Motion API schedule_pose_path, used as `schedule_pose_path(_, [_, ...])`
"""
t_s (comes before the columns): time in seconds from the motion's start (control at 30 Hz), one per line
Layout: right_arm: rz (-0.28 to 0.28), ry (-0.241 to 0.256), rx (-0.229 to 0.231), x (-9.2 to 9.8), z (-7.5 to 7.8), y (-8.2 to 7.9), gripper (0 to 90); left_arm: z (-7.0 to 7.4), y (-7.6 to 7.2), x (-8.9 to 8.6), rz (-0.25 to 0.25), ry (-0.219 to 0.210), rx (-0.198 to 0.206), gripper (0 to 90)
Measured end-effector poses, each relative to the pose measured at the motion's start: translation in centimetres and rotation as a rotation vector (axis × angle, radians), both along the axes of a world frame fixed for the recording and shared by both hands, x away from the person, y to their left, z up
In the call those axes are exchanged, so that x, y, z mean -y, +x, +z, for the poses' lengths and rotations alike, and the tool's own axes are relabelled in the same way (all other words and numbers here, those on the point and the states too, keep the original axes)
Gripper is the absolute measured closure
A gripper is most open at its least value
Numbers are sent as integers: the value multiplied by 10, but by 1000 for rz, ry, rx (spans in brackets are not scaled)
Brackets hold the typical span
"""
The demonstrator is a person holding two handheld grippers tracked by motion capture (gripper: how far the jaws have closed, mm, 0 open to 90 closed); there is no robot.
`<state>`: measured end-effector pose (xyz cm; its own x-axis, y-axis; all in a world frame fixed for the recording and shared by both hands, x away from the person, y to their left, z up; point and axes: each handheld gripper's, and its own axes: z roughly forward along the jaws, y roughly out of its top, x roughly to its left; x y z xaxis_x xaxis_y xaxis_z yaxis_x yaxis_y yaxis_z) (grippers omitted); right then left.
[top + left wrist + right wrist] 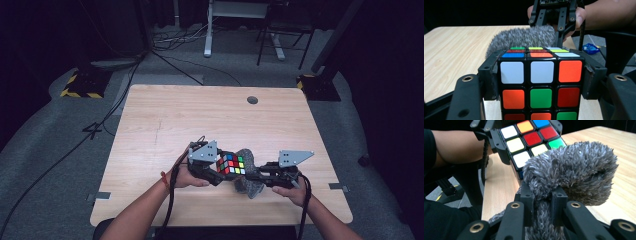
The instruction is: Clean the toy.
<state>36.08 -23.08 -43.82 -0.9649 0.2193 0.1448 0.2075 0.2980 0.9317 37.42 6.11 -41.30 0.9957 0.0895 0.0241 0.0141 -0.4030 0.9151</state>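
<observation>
A scrambled colour cube is held above the wooden table near its front edge. My left gripper is shut on the cube, one jaw on each side face. A fluffy grey cloth hangs against the cube's right side. My right gripper is shut on the cloth, pinching a fold between its jaws, with the bunched part pressed on the cube. In the left gripper view the cloth rises behind the cube, with the right gripper beyond it.
The table has a round cable hole near its far edge. Cables run over the grey floor at the left. A white desk leg and a chair base stand beyond the table.
</observation>
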Motion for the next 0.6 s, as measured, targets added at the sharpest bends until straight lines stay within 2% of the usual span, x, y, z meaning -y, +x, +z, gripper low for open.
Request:
schedule_pose_path(0.13, [1, 13, 13, 2, 2, 0, 770, -2, 0, 1, -2, 18, -16, 331])
schedule_pose_path(0.2, [-4, 2, 19, 2, 4, 0, 771, -3, 1, 2, -5, 24, -21, 331])
schedule_pose_path(0.27, [-16, -6, 27, 2, 4, -1, 773, -3, 0, 4, 0, 42, -8, 332])
schedule_pose_path(0.37, [-31, -25, 26, 1, 5, 1, 777, -1, -1, 5, 2, 28, 12, 335])
schedule_pose_path(0.43, [-41, -66, 25, -2, 4, 2, 777, 1, -4, 7, -8, 22, 27, 336])
schedule_pose_path(0.5, [-32, -92, 11, -4, 1, 2, 777, 3, -6, 8, -11, 22, 35, 336])
schedule_pose_path(0.6, [1, -170, -5, -12, -6, 1, 776, 4, -6, 8, -17, 7, 34, 336])
